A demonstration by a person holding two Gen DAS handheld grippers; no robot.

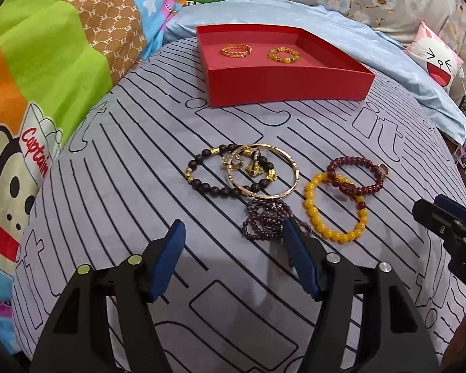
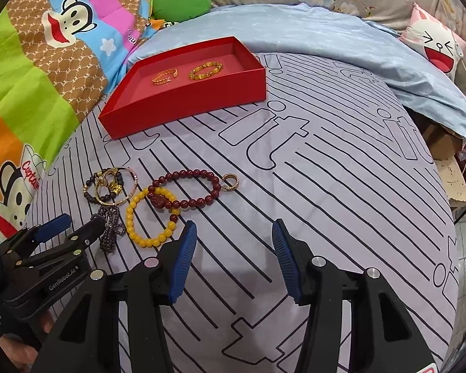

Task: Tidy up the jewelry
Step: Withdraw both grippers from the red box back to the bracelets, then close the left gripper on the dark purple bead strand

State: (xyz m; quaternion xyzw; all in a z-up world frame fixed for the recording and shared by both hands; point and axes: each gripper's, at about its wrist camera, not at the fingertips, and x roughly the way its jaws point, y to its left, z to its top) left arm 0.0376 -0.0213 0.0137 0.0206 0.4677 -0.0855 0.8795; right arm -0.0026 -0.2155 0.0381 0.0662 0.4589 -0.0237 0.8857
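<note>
Because two gold bracelets already lie in the red box [image 1: 282, 91], both my jaws stand apart and empty before it, over the loose bracelets [image 1: 248, 174] on the bed [image 1: 139, 155].

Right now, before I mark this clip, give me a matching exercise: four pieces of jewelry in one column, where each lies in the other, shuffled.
Things:
1. yellow bead bracelet
2. gold chain bracelet
3. purple bead strand
4. gold bangle

Places:
A. inside the red box
B. across the black bead bracelet
C. at the left gripper, by its right fingertip
D. on the bedsheet, overlapped by the dark red bracelet

Pairs: 1-D, 2-A, 3-C, 4-B
</note>
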